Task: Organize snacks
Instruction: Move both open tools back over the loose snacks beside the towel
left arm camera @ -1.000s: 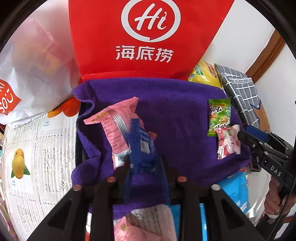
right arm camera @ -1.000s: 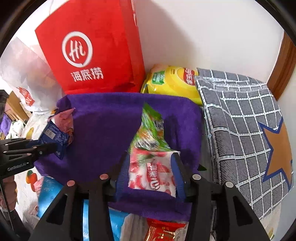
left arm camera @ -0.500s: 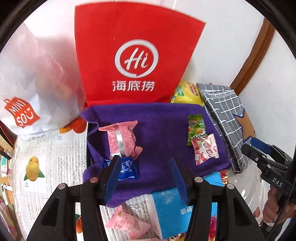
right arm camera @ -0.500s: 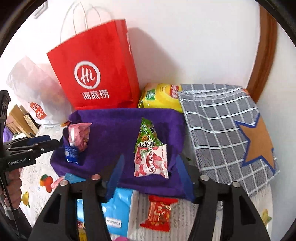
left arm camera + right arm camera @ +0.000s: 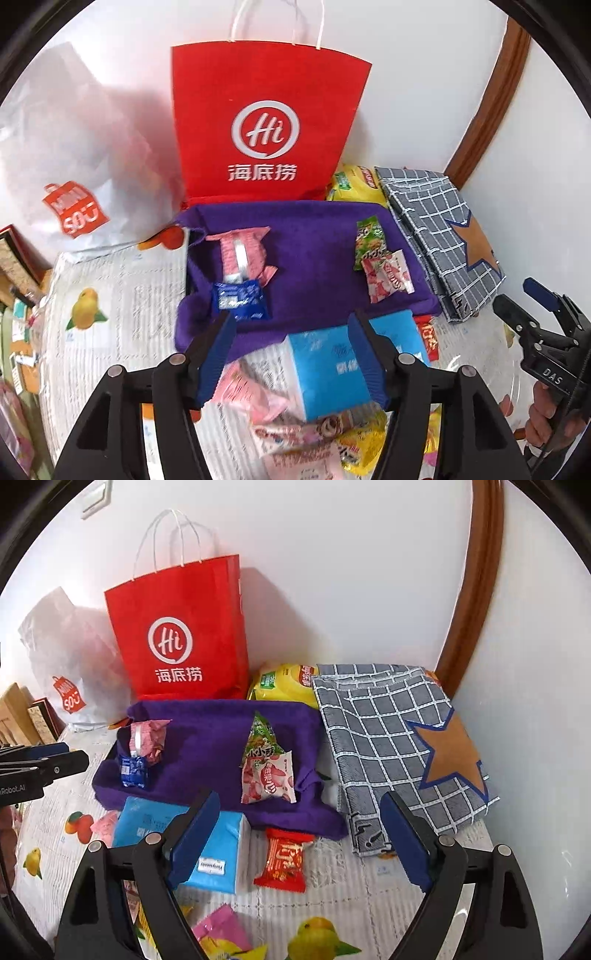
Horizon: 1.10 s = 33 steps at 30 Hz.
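A purple towel (image 5: 314,254) (image 5: 207,738) lies on the table before the red bag. On its left lie a pink packet (image 5: 242,251) (image 5: 146,738) and a small blue packet (image 5: 240,297) (image 5: 133,771). On its right lie a green packet (image 5: 369,240) (image 5: 260,734) and a red-and-white packet (image 5: 388,277) (image 5: 267,777). My left gripper (image 5: 290,356) hangs above the table's near side, its jaws opening and nothing gripped between them. My right gripper (image 5: 299,834) is raised too, jaws opening wide and empty; it also shows at the right edge (image 5: 532,310) of the left wrist view.
A red paper bag (image 5: 266,129) and a white plastic bag (image 5: 74,166) stand against the wall. A yellow chip bag (image 5: 284,681) and a grey checked cloth (image 5: 388,746) lie to the right. A blue tissue pack (image 5: 218,853), a red candy (image 5: 284,860) and several loose snacks lie nearer.
Both grippers let go of their packets, opened, and pulled back and up from the towel. The blue packet and the red-and-white packet now rest on the towel.
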Tool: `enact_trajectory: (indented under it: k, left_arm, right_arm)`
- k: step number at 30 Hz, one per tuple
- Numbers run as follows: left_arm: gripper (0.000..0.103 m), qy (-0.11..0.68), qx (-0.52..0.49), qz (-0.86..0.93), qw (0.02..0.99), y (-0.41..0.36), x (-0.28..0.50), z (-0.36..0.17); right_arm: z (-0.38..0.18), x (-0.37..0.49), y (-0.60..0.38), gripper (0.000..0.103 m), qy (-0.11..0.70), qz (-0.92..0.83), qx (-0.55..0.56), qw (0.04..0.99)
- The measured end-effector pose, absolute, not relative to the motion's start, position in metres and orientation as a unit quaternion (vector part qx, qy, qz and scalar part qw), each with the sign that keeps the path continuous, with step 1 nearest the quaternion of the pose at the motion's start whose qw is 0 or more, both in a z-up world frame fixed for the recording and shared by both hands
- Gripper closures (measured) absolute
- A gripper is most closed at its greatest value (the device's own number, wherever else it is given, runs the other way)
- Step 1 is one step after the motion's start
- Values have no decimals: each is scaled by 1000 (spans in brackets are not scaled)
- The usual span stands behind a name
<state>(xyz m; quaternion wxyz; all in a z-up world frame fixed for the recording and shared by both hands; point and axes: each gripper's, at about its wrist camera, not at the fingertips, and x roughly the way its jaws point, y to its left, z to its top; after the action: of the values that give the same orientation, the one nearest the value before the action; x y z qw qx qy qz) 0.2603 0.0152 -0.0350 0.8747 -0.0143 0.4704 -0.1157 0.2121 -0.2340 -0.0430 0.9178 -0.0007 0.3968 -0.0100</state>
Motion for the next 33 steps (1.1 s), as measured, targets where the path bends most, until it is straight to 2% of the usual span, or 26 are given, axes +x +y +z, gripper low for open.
enact_trajectory:
  k: [8, 15, 33]
  left_arm:
    - [29, 452, -12, -90, 887, 26, 224, -26]
    - [29, 450, -20, -92, 888, 32, 202, -26]
    - [31, 424, -43, -97, 900, 38, 160, -26]
  right_arm:
    - [-46, 182, -232, 15, 391, -4, 9, 920]
    - [-49, 160, -224, 15, 378, 4, -16, 926]
    - [-57, 134, -228, 15, 380, 64, 62, 921]
